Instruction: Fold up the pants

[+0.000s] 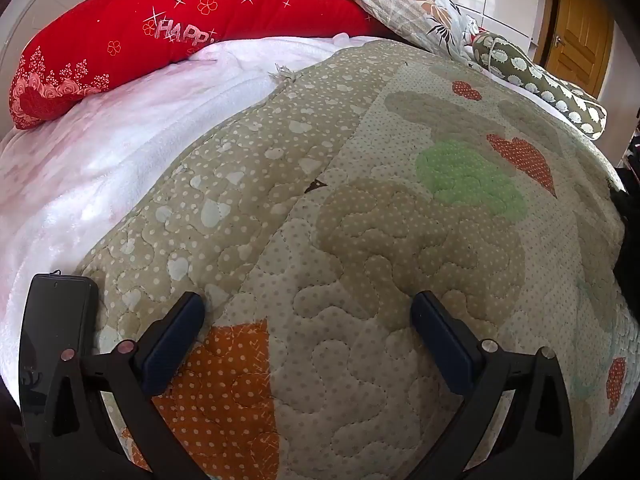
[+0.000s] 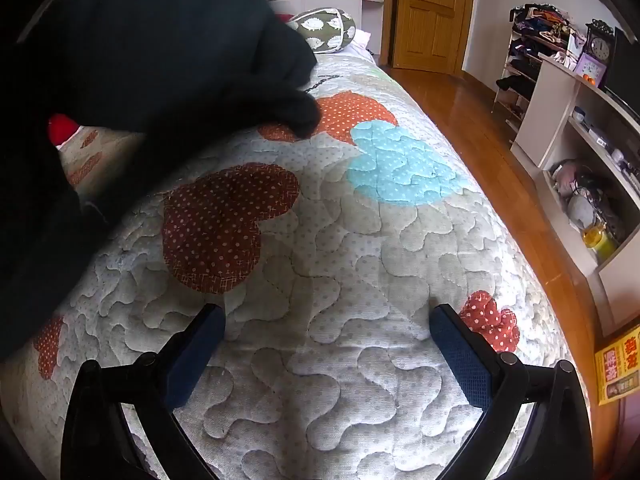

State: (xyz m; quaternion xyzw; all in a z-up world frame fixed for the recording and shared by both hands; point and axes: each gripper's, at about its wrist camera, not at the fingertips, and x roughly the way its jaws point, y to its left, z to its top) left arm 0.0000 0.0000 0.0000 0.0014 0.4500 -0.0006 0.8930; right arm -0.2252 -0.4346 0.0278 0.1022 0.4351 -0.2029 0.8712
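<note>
The black pants (image 2: 132,64) fill the upper left of the right wrist view, bunched and raised above the quilted bedspread (image 2: 340,240); what holds them is hidden. A dark strip of them shows at the right edge of the left wrist view (image 1: 630,220). My right gripper (image 2: 326,316) is open and empty over the quilt, right of and below the pants. My left gripper (image 1: 308,304) is open and empty over the quilt (image 1: 360,220), far left of the pants.
A black phone (image 1: 56,320) lies beside my left gripper's left finger. A red pillow (image 1: 160,28), floral pillow (image 1: 404,4) and green bolster (image 1: 536,80) lie at the bed's head. A pink blanket (image 1: 100,160) lies left. Wooden floor (image 2: 500,168), shelves (image 2: 580,140) and door (image 2: 432,12) are right.
</note>
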